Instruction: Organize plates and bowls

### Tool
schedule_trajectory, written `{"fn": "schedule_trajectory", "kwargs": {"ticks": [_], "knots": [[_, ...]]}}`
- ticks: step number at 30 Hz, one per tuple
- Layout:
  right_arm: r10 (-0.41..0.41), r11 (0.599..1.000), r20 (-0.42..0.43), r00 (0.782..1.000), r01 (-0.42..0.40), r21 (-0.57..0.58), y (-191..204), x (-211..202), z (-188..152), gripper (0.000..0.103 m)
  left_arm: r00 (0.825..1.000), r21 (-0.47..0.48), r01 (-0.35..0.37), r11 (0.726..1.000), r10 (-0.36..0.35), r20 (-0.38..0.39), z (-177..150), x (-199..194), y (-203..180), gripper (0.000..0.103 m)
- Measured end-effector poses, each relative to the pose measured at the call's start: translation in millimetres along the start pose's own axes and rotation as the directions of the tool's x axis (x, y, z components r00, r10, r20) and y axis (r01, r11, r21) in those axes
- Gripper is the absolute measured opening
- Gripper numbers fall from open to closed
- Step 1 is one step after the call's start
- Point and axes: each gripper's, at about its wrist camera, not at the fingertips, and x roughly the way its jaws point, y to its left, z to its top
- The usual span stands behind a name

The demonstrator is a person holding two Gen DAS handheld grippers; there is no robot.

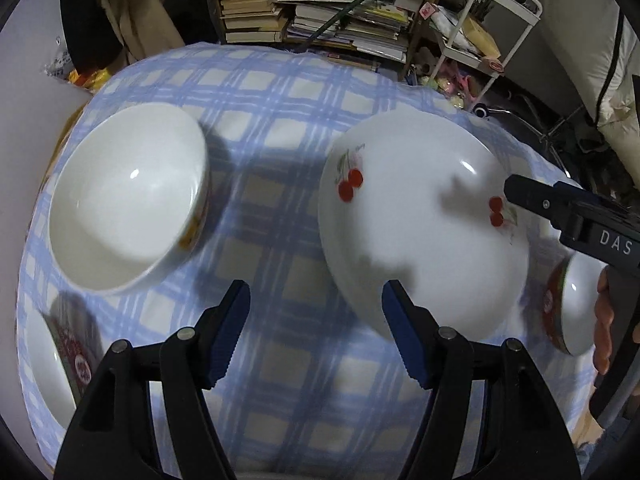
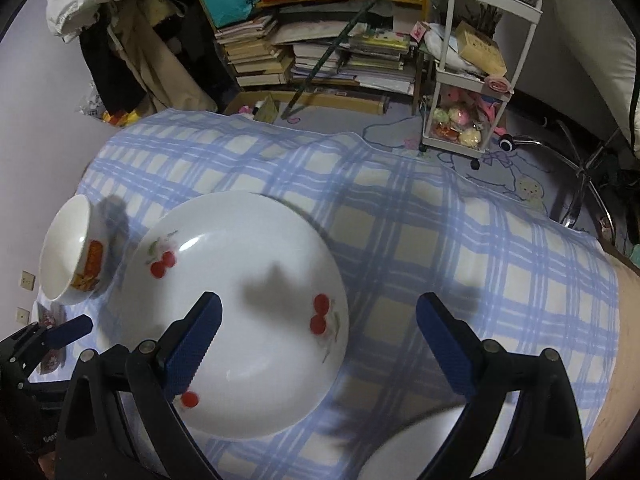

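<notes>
A white plate with red cherries [image 1: 420,224] lies on the blue checked tablecloth [image 1: 276,128]; it also shows in the right wrist view [image 2: 240,312]. A white bowl with an orange pattern [image 1: 128,196] sits to its left, seen too in the right wrist view [image 2: 70,252]. A bowl with a red rim [image 1: 576,308] sits at the right edge, and another red-patterned bowl [image 1: 60,356] at the lower left. My left gripper [image 1: 316,332] is open and empty above the cloth between bowl and plate. My right gripper [image 2: 318,344] is open and empty over the plate's right edge.
The tablecloth [image 2: 460,248] covers the table to its far edge. Behind it are shelves with stacked books [image 2: 304,56], a white rolling cart [image 2: 472,80] and hanging clothes [image 2: 132,52]. A white rim [image 2: 408,452] shows at the bottom of the right wrist view.
</notes>
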Motion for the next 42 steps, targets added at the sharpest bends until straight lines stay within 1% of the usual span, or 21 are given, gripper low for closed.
{"fn": "schedule_trajectory", "kwargs": {"ticks": [2, 3, 4, 5, 6, 7, 9, 10, 11, 12, 13, 14, 15, 16, 23, 27, 30, 35, 38, 40, 42], "knots": [[0.014, 1.0, -0.022, 1.0, -0.014, -0.001, -1.9, 7.9, 3.6, 0.102, 1.0, -0.01, -0.013, 1.0, 0.013, -0.01, 6.7, 8.1, -1.1, 0.067], [0.022, 1.0, -0.043, 0.999, -0.022, -0.001, -2.9, 13.0, 5.4, 0.101, 1.0, -0.018, -0.01, 1.0, 0.009, -0.018, 10.1, 12.2, -0.3, 0.064], [0.019, 1.0, -0.056, 0.998, -0.019, 0.003, -4.9, 18.0, 7.3, 0.096, 1.0, -0.024, 0.0, 1.0, -0.001, -0.032, 13.3, 16.2, -0.2, 0.051], [0.005, 1.0, -0.068, 0.998, -0.004, 0.009, -7.5, 22.6, 9.1, 0.092, 0.998, -0.027, 0.02, 0.999, -0.021, -0.053, 16.6, 20.8, -0.8, 0.045], [0.0, 1.0, -0.082, 0.997, 0.0, 0.007, -8.9, 25.9, 10.5, 0.092, 0.996, -0.028, 0.047, 0.999, -0.049, -0.069, 19.7, 25.1, -2.1, 0.037], [0.004, 1.0, -0.087, 0.996, -0.003, 0.007, -10.9, 28.3, 11.2, 0.091, 0.996, -0.028, 0.059, 0.998, -0.061, -0.069, 21.5, 26.8, -2.9, 0.035], [0.004, 1.0, -0.103, 0.995, -0.003, 0.01, -14.8, 33.8, 11.0, 0.081, 0.997, -0.023, 0.054, 0.998, -0.055, -0.061, 24.2, 30.0, -4.6, 0.026], [0.004, 1.0, -0.12, 0.993, -0.002, 0.015, -17.1, 37.9, 10.2, 0.068, 0.996, -0.022, 0.054, 0.998, -0.056, -0.064, 24.9, 32.1, -5.3, 0.02], [0.003, 1.0, -0.135, 0.991, 0.0, 0.02, -19.2, 40.8, 10.0, 0.058, 0.996, -0.028, 0.069, 0.997, -0.071, -0.06, 25.1, 34.3, -4.6, 0.018], [-0.002, 1.0, -0.147, 0.989, 0.005, 0.019, -21.4, 42.9, 9.7, 0.053, 0.995, -0.032, 0.081, 0.996, -0.083, -0.059, 25.9, 35.4, -3.6, 0.018], [-0.001, 1.0, -0.149, 0.989, 0.003, 0.018, -23.1, 42.8, 9.9, 0.041, 0.994, -0.033, 0.093, 0.995, -0.095, -0.055, 26.0, 36.1, -2.4, 0.017], [0.024, 0.999, -0.151, 0.988, -0.02, 0.027, -24.5, 42.2, 10.0, 0.027, 0.993, -0.023, 0.105, 0.994, -0.106, -0.057, 26.3, 37.3, -1.5, 0.017], [0.096, 0.994, -0.167, 0.981, -0.087, 0.062, -28.0, 42.1, 10.4, 0.018, 0.991, -0.018, 0.112, 0.994, -0.113, -0.065, 27.1, 37.9, -0.7, 0.017], [0.124, 0.99, -0.176, 0.977, -0.111, 0.083, -29.6, 42.3, 10.8, 0.014, 0.99, -0.012, 0.119, 0.993, -0.12, -0.071, 28.2, 37.4, -0.1, 0.016], [0.127, 0.99, -0.18, 0.975, -0.112, 0.09, -27.0, 36.6, -1.1, 0.014, 0.993, 0.03, 0.11, 0.993, -0.109, -0.054, 25.1, 23.7, 0.9, 0.015], [0.115, 0.99, -0.175, 0.978, -0.097, 0.103, -22.1, 20.8, -13.1, 0.014, 0.994, 0.045, 0.106, 0.993, -0.104, -0.043, 15.9, 8.4, -0.4, 0.015], [0.118, 0.988, -0.138, 0.983, -0.102, 0.115, -17.9, 5.8, -18.8, 0.013, 0.995, 0.071, 0.099, 0.993, -0.098, -0.02, 7.2, -8.1, 0.3, 0.015], [0.135, 0.984, -0.098, 0.986, -0.122, 0.13, -6.9, -19.0, -34.1, 0.013, 0.99, 0.051, 0.139, 0.989, -0.138, -0.014, -8.4, -32.5, 14.2, 0.015], [0.158, 0.982, -0.084, 0.984, -0.147, 0.121, 4.0, -33.5, -45.1, 0.013, 0.99, 0.044, 0.141, 0.989, -0.14, -0.014, -19.2, -47.8, 23.9, 0.015], [0.154, 0.984, -0.078, 0.985, -0.146, 0.102, 12.8, -43.3, -52.8, 0.013, 0.989, 0.048, 0.145, 0.988, -0.144, -0.011, -28.8, -59.3, 29.8, 0.015], [0.161, 0.984, -0.073, 0.984, -0.154, 0.095, 20.4, -51.1, -59.5, 0.013, 0.991, 0.05, 0.13, 0.99, -0.13, -0.005, -37.5, -68.4, 34.1, 0.015]]}}
